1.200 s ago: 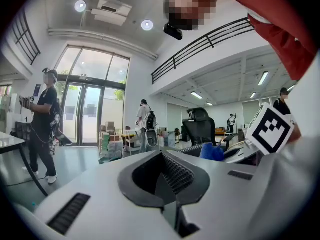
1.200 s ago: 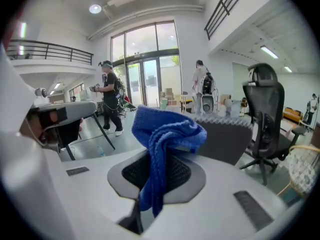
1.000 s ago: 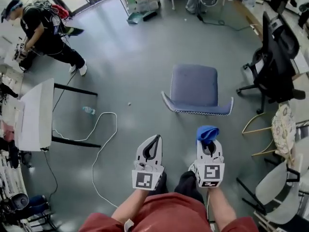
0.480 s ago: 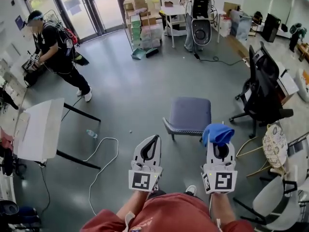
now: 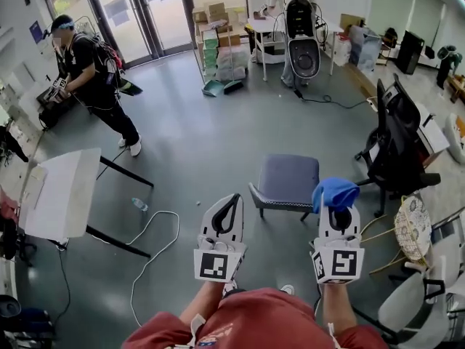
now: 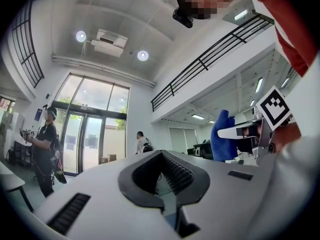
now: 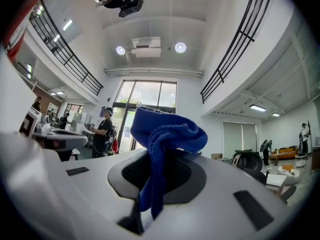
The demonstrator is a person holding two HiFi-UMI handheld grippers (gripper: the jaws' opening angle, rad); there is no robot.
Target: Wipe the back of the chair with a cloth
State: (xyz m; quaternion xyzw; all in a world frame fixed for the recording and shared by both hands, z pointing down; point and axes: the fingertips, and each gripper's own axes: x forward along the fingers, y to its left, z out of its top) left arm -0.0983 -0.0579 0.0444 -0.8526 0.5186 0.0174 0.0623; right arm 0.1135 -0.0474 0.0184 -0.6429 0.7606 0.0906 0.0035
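Observation:
A chair with a blue-grey padded seat stands on the grey floor just beyond both grippers in the head view, its back edge towards me. My right gripper is shut on a blue cloth, which bunches over its tips, to the right of the chair's back. In the right gripper view the blue cloth hangs folded between the jaws of that gripper. My left gripper is shut with nothing in it, left of the chair and apart from it. It points up at the room, left gripper.
A black office chair stands to the right, with a wicker chair nearer me. A white table and a white cable lie to the left. A person stands at the far left. Boxes and a machine are at the back.
The head view has tilted up, so more of the room shows. Both grippers have risen. The right one with the cloth has shifted a little to the right of the chair.

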